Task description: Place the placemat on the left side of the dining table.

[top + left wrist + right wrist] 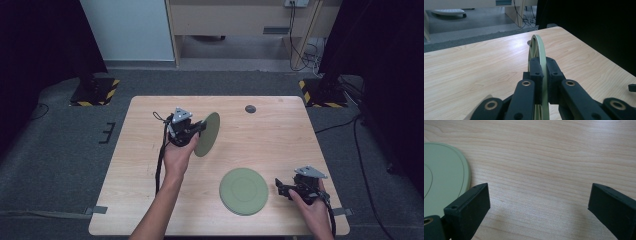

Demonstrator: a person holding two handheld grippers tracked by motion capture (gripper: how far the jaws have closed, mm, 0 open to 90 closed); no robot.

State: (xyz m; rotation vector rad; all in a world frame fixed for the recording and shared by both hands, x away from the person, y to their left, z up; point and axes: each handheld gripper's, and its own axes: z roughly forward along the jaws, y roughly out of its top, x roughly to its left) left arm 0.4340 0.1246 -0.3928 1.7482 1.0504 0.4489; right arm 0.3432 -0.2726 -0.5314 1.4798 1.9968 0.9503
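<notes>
L hand-held gripper (199, 128) is up off the surface (280, 135), mid-left, jaws clamped on the rim of a green plate (209, 134). Plate is held on edge, nearly upright, tilted a bit, its face turned toward the right side of the surface in the high view. In the left gripper view the plate (539, 47) stands edge-on between the two black pads (535, 72), both pressed against it, one per side; rim sticks out well past the jaw tips. Person's L hand (178, 154) wraps the gripper body from below, cable hanging down beside the forearm.

2nd green plate (244, 191) lies flat on the surface, near the front edge, right of centre, well apart from the held one. High view hints at a double rim, poss. a stack, can't tell for sure.

R hand-held gripper (281, 188) sits low by the front right corner, just beside the flat plate's right edge, not touching it. Jaws wide apart, nothing between them: right gripper view shows bare wood grain in the gap, w/ the flat plate's rim (447, 180) just off the left jaw. R hand (311, 207) holds it from behind.

Small dark round disc (250, 108) near the far edge of the surface, away from both plates.
</notes>
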